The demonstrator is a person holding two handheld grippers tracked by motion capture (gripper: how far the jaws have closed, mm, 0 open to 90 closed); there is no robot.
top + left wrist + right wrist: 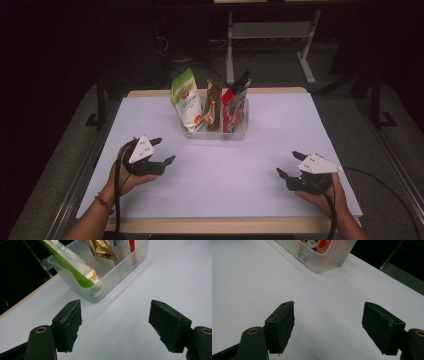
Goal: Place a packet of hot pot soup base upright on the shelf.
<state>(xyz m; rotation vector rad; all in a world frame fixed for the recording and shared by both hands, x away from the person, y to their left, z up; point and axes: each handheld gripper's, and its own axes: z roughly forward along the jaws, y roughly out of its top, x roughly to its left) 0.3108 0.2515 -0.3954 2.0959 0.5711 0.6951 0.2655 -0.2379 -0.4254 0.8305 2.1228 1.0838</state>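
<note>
A clear plastic bin point(239, 131) stands at the back middle of the white table point(280, 125). Upright in it are a green and white pouch point(186, 100), a gold packet point(214, 104) and a red and black packet point(233, 102). My left gripper point(162, 150) rests at the front left, open and empty, its jaws towards the bin. In the left gripper view the bin point(117, 272), green pouch point(75, 267) and gold packet point(102, 250) lie ahead of the open gripper point(115, 326). My right gripper point(290, 164) is open and empty at the front right; the bin's corner point(329, 257) shows ahead of it point(328, 327).
The table's wooden edge point(215, 225) runs along the front. Beyond the far edge are a dark floor and a white table frame point(270, 35). Cables point(395, 190) trail from both grippers.
</note>
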